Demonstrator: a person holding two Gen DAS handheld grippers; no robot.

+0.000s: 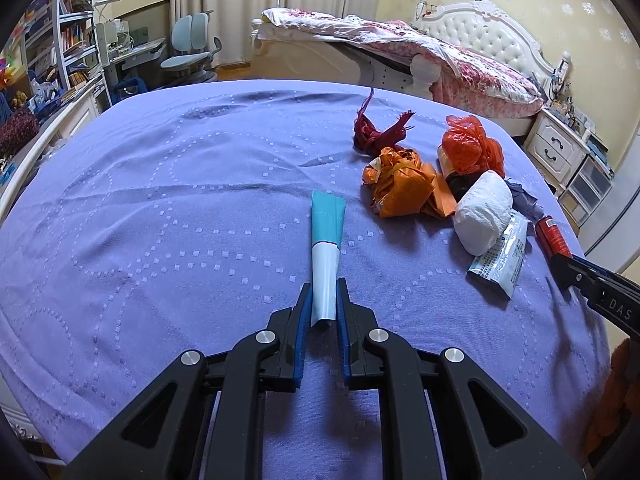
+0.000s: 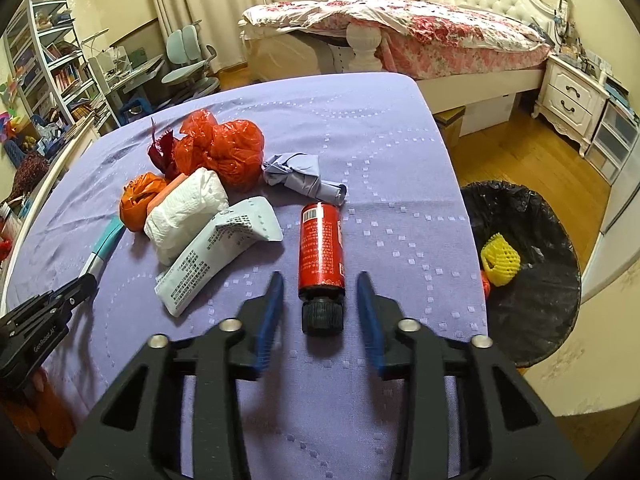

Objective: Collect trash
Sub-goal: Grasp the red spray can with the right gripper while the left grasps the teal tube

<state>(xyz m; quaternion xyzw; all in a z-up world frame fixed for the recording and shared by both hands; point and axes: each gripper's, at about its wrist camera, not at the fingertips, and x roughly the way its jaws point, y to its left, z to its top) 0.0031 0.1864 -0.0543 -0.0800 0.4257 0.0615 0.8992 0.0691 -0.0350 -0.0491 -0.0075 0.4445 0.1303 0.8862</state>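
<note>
A black-lined bin [image 2: 520,264] at right of the right view holds only a yellow foam net [image 2: 500,258], while most trash lies heaped on the purple tabletop [image 1: 160,220]. The left tool [image 1: 323,300] is clenched on a teal tube [image 1: 326,240] at centre; the right tool [image 2: 320,296] is spread wide around a red bottle [image 2: 320,252], not yet gripping.

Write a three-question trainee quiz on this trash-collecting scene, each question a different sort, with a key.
1. True or false: the left tool is closed on the teal-and-white tube.
2. Multiple choice: the red bottle lies A) inside the bin, B) between the open fingers of the right tool, C) under the white tissue wad.
3. Fill in: the yellow foam net sits in the black-lined ____.

Key: 1 true; 2 B; 3 bin.
</note>
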